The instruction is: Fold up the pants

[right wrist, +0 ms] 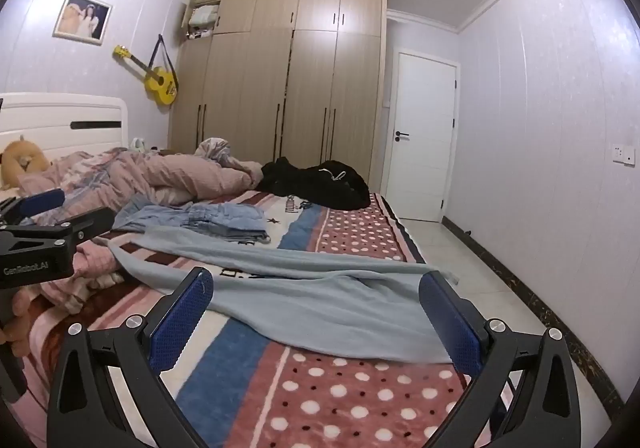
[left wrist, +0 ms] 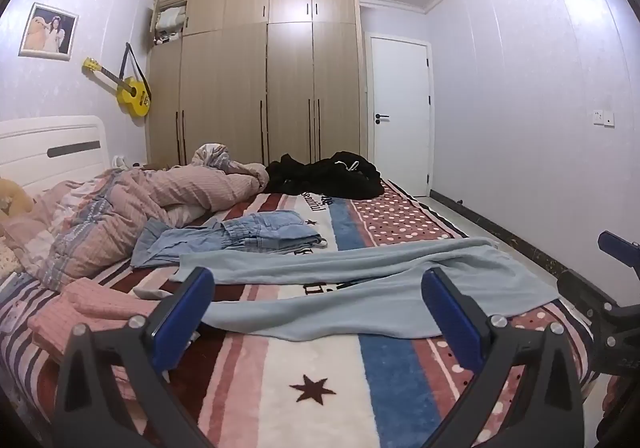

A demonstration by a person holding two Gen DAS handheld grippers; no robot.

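Light blue pants lie spread flat across the patterned bed blanket, legs running left, waist toward the right edge; they also show in the right wrist view. My left gripper is open and empty, its blue pads just above the near edge of the pants. My right gripper is open and empty, over the waist end of the pants. The right gripper shows at the right edge of the left wrist view; the left gripper shows at the left of the right wrist view.
Folded denim clothes lie behind the pants. A pink garment lies at the left. A rumpled pink duvet and a black clothes heap sit farther back. The bed edge drops to tiled floor on the right.
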